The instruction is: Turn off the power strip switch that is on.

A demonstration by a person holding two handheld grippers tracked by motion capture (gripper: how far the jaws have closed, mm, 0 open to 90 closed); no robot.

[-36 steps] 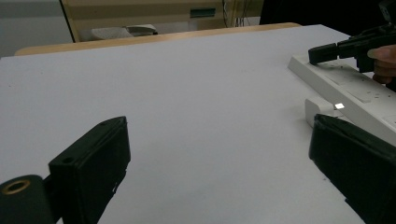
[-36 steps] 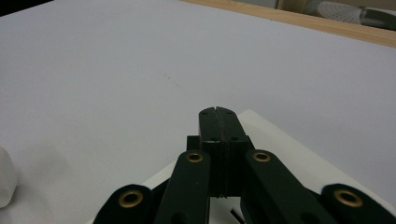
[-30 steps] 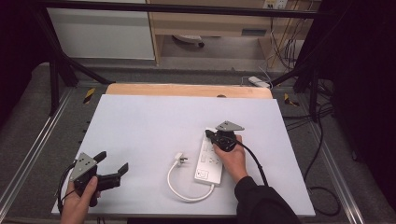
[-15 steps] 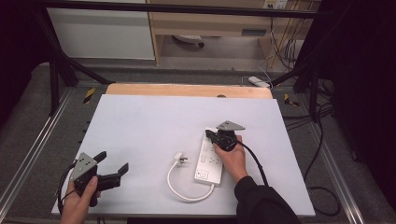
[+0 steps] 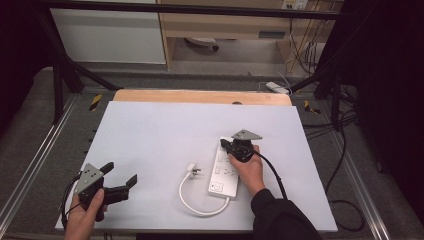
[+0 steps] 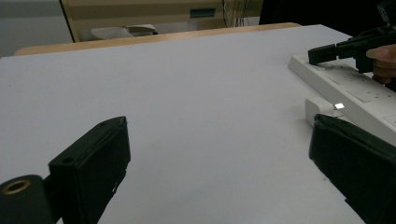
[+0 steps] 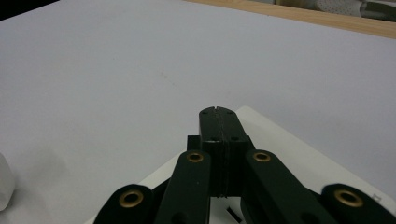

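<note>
High view first: a white table top [image 5: 165,135] with a wooden edge at twelve o'clock. A white power strip [image 5: 226,170] lies toward four o'clock of the table's middle, its long axis running roughly from twelve to six. Its white cord [image 5: 192,200] loops from the near end round toward nine and ends in a plug [image 5: 191,169] lying just beside the strip, apart from it. The right gripper [image 5: 226,145] is held by the right hand [image 5: 248,169] over the strip's far end, jaws together and pointing toward nine o'clock. The left gripper [image 5: 120,175] sits at the table's seven o'clock corner in the left hand [image 5: 85,215], jaws spread apart with nothing between them, well apart from the strip.

Left gripper view: the two black jaws stand wide, bare table between them. At three o'clock lies the power strip [image 6: 350,93], with the plug [image 6: 320,109] just before it, and the right gripper [image 6: 327,52] low over the strip's far end.

Right gripper view: the right gripper [image 7: 218,114] has its jaws pressed flat together, gripping nothing, their tip over the strip's white end [image 7: 280,140]; whether they touch it cannot be told.
</note>
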